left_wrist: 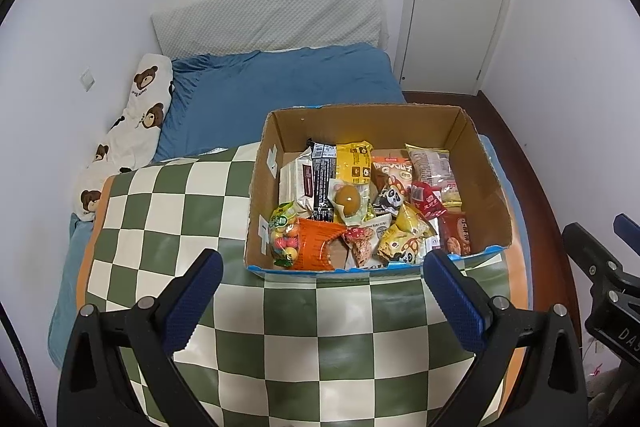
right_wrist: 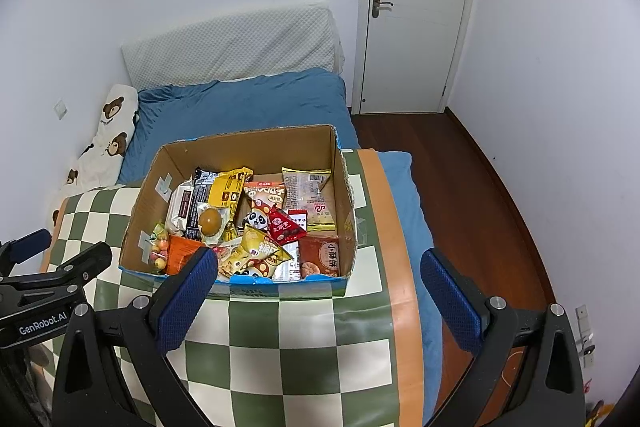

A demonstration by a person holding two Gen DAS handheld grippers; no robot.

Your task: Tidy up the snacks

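Note:
An open cardboard box stands on a green-and-white checked mat; it also shows in the right wrist view. Inside lie several snack packs: a yellow pack, an egg-shaped snack in clear wrap, an orange pack, a candy bag, a red pack. My left gripper is open and empty, just in front of the box. My right gripper is open and empty, over the box's near right corner.
The mat lies on a bed with a blue sheet. A bear-print pillow lies at the left, a white headboard cushion at the back. Wooden floor and a white door are at the right.

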